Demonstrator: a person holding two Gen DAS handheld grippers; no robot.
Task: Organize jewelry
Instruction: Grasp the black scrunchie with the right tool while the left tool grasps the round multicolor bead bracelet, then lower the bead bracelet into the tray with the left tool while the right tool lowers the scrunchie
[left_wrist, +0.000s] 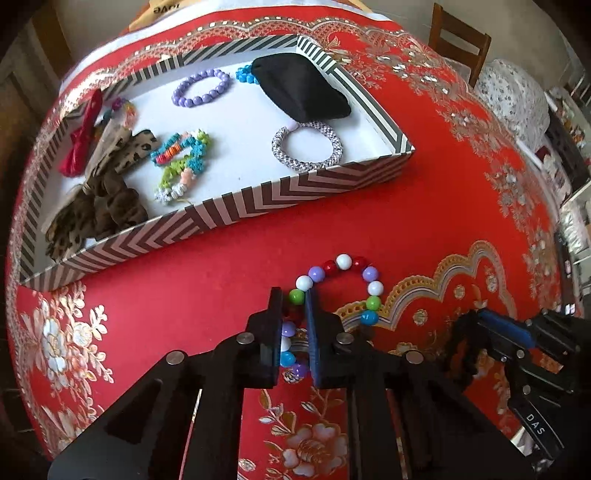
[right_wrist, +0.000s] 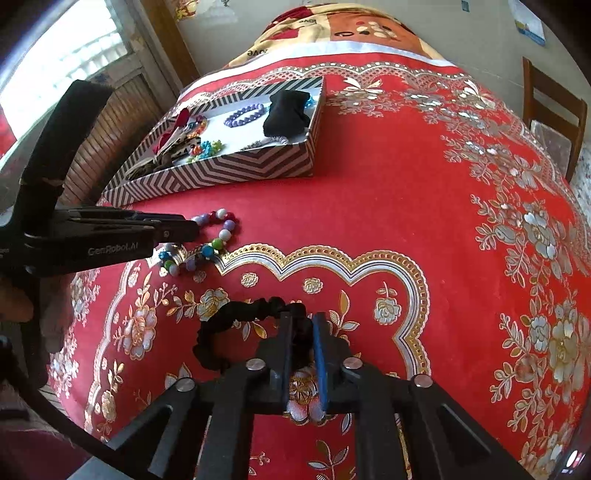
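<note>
The left gripper (left_wrist: 294, 295) sits low at the bottom centre of its own view, its jaws drawn in on the near side of a multicoloured bead bracelet (left_wrist: 343, 284); several beads sit between the pads, and the rest of the loop lies on the red tablecloth (left_wrist: 229, 266) just ahead. Up and to the left, the striped box (left_wrist: 221, 218) stands at an angle, its near wall a short stretch of bare cloth away from the bracelet. Inside lie a purple bead bracelet (left_wrist: 201, 88), a black pouch (left_wrist: 301, 88), a grey woven bracelet (left_wrist: 306, 147), knotted colourful bands (left_wrist: 183, 162), a leopard scrunchie (left_wrist: 99, 203) and a red bow (left_wrist: 83, 136).

In the right wrist view, the right gripper (right_wrist: 303, 321) at bottom centre is closed on a black scrunchie (right_wrist: 236, 321), which trails off to the left. To the right of the box the cloth lies open to the table's far edge.
</note>
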